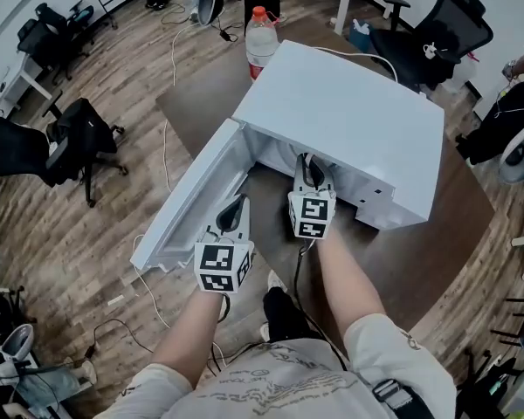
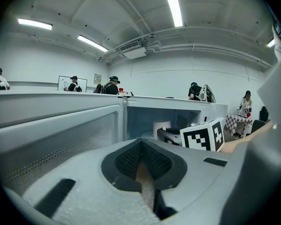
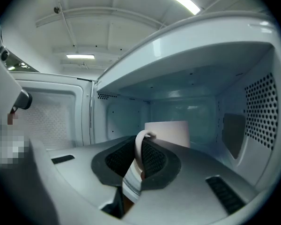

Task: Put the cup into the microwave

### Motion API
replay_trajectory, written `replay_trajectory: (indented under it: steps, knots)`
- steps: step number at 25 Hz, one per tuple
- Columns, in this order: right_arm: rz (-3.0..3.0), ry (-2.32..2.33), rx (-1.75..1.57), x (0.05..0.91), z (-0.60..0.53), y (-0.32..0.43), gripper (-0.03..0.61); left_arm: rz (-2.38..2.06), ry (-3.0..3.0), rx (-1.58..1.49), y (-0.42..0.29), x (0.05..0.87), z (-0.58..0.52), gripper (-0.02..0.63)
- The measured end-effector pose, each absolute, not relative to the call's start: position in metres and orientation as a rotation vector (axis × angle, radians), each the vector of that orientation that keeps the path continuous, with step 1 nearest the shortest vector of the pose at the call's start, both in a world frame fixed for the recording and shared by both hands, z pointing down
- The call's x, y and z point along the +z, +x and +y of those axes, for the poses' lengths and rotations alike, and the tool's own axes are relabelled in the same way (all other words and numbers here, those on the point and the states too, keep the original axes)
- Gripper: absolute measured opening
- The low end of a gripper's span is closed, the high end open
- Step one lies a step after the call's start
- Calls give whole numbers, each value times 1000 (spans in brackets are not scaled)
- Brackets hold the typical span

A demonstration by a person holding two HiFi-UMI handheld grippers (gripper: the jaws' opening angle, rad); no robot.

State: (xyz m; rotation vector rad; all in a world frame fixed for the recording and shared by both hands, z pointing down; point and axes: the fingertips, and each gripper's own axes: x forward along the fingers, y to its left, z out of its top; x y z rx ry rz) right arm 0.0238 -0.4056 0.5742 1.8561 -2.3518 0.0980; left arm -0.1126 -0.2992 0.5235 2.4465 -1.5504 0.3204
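The white microwave [image 1: 349, 120] stands on the brown table with its door [image 1: 188, 203] swung open to the left. My right gripper [image 1: 310, 173] reaches into the cavity mouth. In the right gripper view it [image 3: 140, 158] is shut on the handle [image 3: 139, 146] of the white cup [image 3: 171, 132], which stands upright just beyond the jaws, inside the cavity. My left gripper [image 1: 233, 212] hovers by the inner side of the open door. In its own view the jaws [image 2: 141, 161] are shut with nothing held; the cup [image 2: 161, 128] and the right gripper's marker cube [image 2: 203, 135] show ahead.
A clear bottle with a red cap [image 1: 260, 37] stands behind the microwave. The table [image 1: 437, 251] extends to the right of it. Black office chairs [image 1: 79, 138] and cables lie on the wood floor to the left; people stand far off.
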Motion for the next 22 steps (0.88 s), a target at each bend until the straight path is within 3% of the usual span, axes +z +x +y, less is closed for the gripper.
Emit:
replay_trajectory:
  steps: [9, 13, 22]
  knots:
    - [-2315, 1852, 102, 584, -419, 27, 32, -1530, 2437, 346, -110, 536, -300, 14]
    - [-2297, 1846, 143, 587, -414, 27, 126, -1516, 2439, 362, -109, 536, -299, 14]
    - [-2259, 1889, 165, 582, -387, 36, 129, -1526, 2453, 349, -106, 522, -295, 14]
